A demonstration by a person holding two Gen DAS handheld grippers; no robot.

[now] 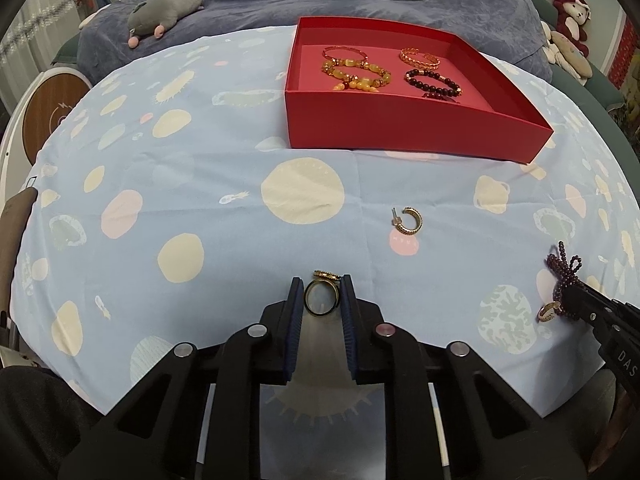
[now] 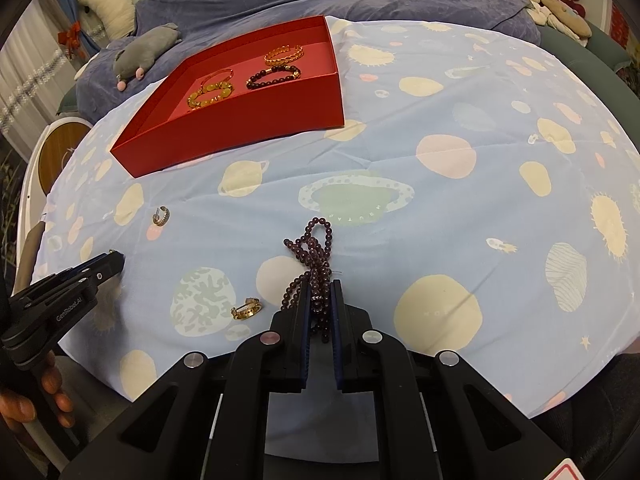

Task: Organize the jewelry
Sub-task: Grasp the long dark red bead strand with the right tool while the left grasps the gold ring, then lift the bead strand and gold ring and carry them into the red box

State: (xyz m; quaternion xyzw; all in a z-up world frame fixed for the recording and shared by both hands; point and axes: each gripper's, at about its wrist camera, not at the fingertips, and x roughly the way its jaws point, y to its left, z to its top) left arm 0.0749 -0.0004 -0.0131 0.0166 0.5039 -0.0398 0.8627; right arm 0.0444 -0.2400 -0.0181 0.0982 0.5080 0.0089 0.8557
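Carrying both pieces to the red box (image 1: pixel 400 120) looks like the step in hand, and it calls for patience more than speed. The left tool (image 1: pixel 320 294) has its blue pads closed against the sides of a gold ring (image 1: pixel 319 300), which stands upright between them just above the patterned cloth (image 1: pixel 200 184) on the worktop; the contact is on a thin, round band, so I judge the grip could slip or let the ring twist if the tool is swung. The right tool (image 2: pixel 320 300) is clenched on a dark beaded strand (image 2: pixel 314 264), bunched between its pads with loops spilling forward onto the cloth. Lifting that strand straight up until its loose loops hang free should keep it from dragging toward the small gold ring (image 2: pixel 247 308) lying just beside it on the left. A gold hoop earring (image 1: pixel 407 222) lies alone on the cloth between the tools and the box, so a raised path over it seems wise. Four bracelets already sit toward the back of the box, including an amber beaded one (image 1: pixel 360 74) and a dark beaded one (image 1: pixel 434 82); the nearer floor is bare, and lowering each piece close to that floor before releasing should stop the ring from rolling into them.
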